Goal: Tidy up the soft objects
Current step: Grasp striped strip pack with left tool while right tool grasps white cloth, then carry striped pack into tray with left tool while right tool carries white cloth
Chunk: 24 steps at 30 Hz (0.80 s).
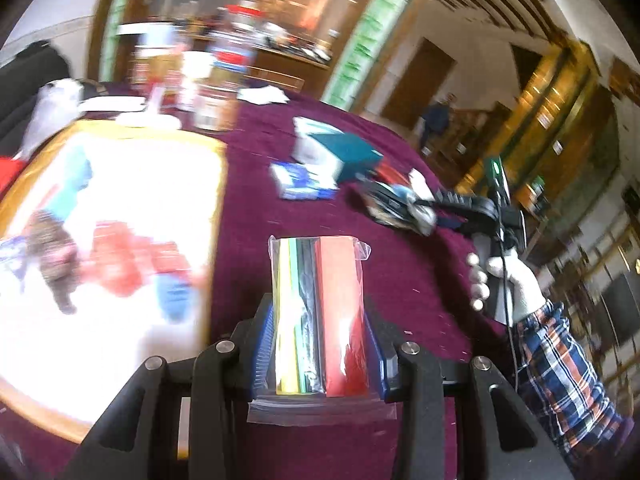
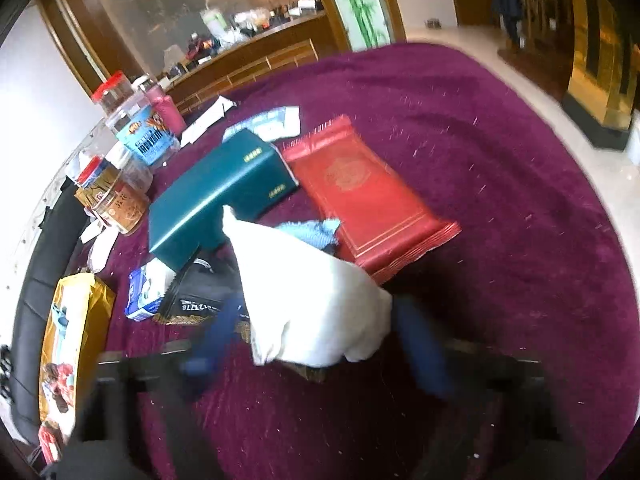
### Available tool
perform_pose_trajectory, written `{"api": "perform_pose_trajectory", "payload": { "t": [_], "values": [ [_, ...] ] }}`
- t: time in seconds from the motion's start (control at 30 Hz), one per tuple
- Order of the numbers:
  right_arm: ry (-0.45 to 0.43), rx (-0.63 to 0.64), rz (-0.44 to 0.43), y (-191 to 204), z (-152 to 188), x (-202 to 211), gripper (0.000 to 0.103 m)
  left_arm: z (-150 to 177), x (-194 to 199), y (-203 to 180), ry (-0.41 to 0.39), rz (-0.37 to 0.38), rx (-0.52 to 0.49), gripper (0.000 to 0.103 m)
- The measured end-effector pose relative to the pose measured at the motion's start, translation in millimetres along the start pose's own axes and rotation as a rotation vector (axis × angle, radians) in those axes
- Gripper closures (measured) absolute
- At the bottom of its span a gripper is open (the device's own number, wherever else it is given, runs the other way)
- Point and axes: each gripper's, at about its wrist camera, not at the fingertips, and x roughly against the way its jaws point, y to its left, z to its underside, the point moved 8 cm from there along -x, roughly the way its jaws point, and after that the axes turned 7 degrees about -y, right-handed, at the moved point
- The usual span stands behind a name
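My left gripper [image 1: 320,312] is shut on a clear plastic bag of coloured sheets [image 1: 320,276], held above the dark red tablecloth [image 1: 256,184]. To its left lies a white tray with a wooden rim [image 1: 218,184]. The tray holds a brown plush toy [image 1: 56,256] and red and blue soft pieces, all blurred. My right gripper [image 2: 320,332], held by a gloved hand [image 1: 516,280], has its blurred blue fingers [image 2: 224,320] against the sides of a white soft packet [image 2: 312,300]. The same gripper [image 1: 416,210] shows at the pile in the left wrist view.
Around the white packet lie a dark green box [image 2: 220,192], a red foil packet [image 2: 368,200], a black packet [image 2: 196,296], a blue and white packet [image 2: 148,292] and a light blue cloth [image 2: 316,230]. Jars [image 2: 136,128] stand at the far left. A person [image 1: 436,116] stands far behind the table.
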Motion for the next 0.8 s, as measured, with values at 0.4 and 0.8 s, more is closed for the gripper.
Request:
{"api": "perform_pose_trajectory", "payload": {
  "t": [0.4,0.8],
  "values": [
    [-0.075,-0.042,-0.094,19,2,63,0.08,0,60,119,-0.118,-0.191,0.188,0.06],
    [0.005,0.194,-0.335,173,63,106,0.08,7,49,145,-0.062,-0.285,0.17,0.057]
  ]
}}
